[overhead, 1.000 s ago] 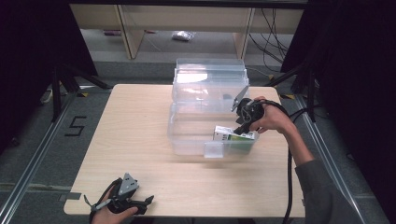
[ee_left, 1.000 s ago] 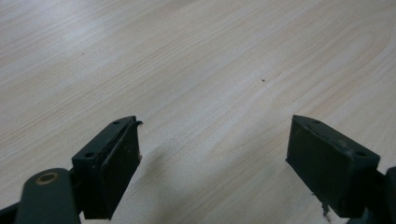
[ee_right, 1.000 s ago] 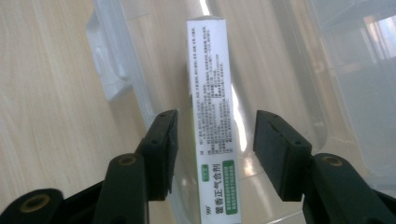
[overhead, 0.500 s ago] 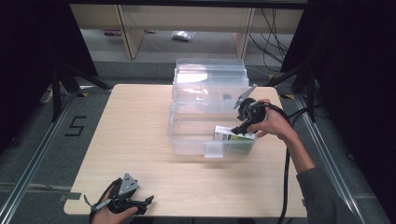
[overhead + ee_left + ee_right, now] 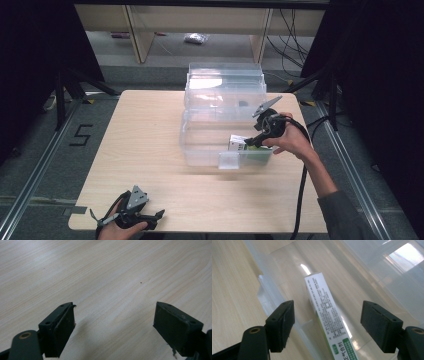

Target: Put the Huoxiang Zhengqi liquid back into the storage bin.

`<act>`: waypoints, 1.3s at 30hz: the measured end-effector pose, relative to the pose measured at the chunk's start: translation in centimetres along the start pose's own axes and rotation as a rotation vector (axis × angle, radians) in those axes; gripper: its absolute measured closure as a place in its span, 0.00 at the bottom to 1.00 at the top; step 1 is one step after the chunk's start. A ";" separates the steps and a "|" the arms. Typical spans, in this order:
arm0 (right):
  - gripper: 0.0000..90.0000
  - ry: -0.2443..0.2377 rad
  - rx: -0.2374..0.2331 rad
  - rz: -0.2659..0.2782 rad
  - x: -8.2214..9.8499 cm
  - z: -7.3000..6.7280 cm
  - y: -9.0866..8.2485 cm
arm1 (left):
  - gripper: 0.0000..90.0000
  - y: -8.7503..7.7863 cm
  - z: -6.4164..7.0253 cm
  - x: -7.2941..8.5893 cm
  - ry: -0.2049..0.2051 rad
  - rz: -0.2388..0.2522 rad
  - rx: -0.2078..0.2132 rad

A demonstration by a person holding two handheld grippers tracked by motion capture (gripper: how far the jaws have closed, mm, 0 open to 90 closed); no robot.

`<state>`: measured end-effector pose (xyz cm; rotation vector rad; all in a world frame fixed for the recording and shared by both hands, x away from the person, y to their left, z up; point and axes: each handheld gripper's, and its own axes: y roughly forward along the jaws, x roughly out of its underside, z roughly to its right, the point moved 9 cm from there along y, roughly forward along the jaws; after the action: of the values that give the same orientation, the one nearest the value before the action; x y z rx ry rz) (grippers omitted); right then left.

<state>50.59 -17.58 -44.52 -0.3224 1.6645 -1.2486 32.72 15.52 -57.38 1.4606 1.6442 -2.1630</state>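
With the left gripper (image 5: 150, 218) resting wide open and empty at the table's (image 5: 140, 150) near edge, lift the right gripper (image 5: 327, 322), whose spread jaws have just released the white-green box (image 5: 325, 315) into the clear bin's (image 5: 200, 145) near-right drawer, straight up without nudging it

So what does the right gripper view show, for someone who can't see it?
A white and green box lies in a clear plastic drawer, between the two open black jaws of the right hand-held gripper, whose jaws have just been opening and do not touch it. Pale wooden table shows at the left.
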 end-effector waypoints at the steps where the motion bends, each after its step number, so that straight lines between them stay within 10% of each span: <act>1: 0.31 -0.003 -0.001 0.014 0.0 0.0 0.1 | 0.18 0.0 0.0 0.0 0.001 -0.002 -0.002; 9: 0.30 0.086 0.006 0.072 0.4 -0.5 -0.1 | 0.18 0.0 0.0 0.0 -0.003 0.005 -0.002; 10: 0.30 0.022 0.012 0.105 0.2 -0.1 0.1 | 0.18 0.1 0.0 0.0 -0.005 0.009 -0.006; 17: 0.30 0.091 0.006 0.098 0.8 -0.7 -0.2 | 0.18 0.0 0.0 0.0 -0.003 0.004 -0.002; 24: 0.29 0.040 -0.006 0.141 1.1 -1.3 -0.1 | 0.18 0.0 0.0 -0.1 -0.006 0.007 -0.003; 39: 0.20 0.084 -0.021 0.165 1.9 -2.8 -0.2 | 0.18 0.1 0.0 0.0 -0.006 0.006 -0.003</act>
<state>47.32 -17.41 -45.46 -0.1437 1.7393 -1.1352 32.76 15.47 -57.40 1.4548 1.6382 -2.1588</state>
